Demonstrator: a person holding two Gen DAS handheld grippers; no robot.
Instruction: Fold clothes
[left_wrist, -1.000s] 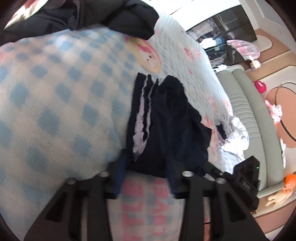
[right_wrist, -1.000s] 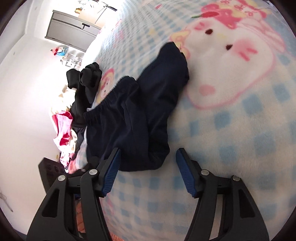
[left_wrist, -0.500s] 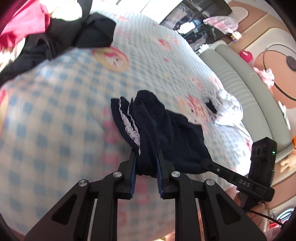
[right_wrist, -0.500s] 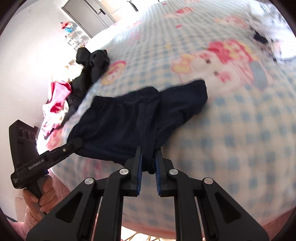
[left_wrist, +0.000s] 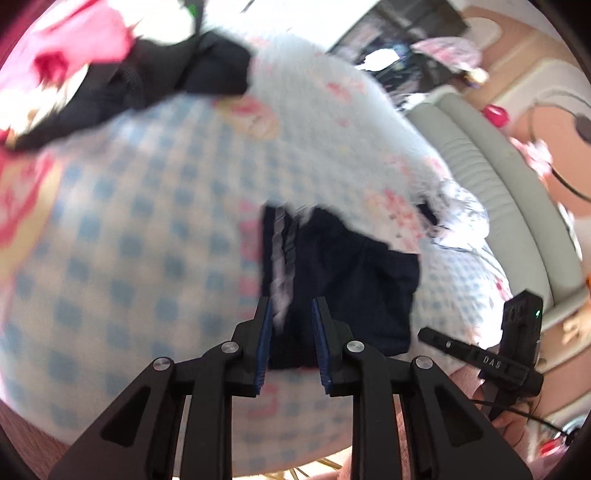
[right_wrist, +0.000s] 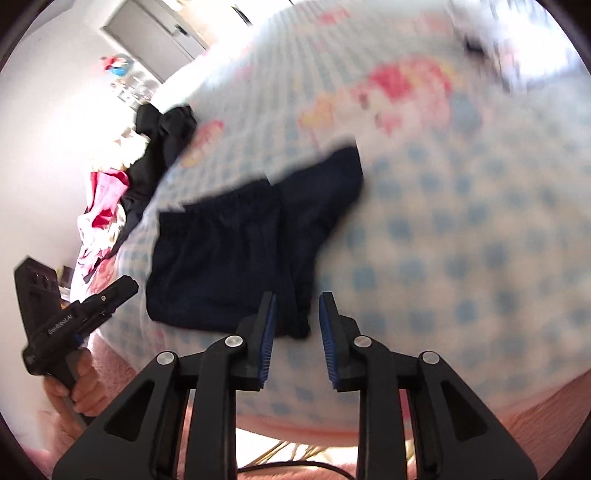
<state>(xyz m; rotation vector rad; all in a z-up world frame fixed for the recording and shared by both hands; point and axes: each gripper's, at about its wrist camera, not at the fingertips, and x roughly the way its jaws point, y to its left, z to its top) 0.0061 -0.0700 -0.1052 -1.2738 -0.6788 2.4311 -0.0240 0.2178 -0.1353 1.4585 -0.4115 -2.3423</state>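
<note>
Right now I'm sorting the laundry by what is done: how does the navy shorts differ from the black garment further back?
The navy shorts lie spread fairly flat in the middle of the checked blanket; the black garment is bunched at its far edge. The shorts lie apart from other clothes; the black garment touches a pink and white pile. The shorts lie just beyond both open grippers, the black garment well beyond them. Both are dark.

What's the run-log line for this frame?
left gripper: open | right gripper: open | dark navy shorts: flat on blue-checked blanket
</note>
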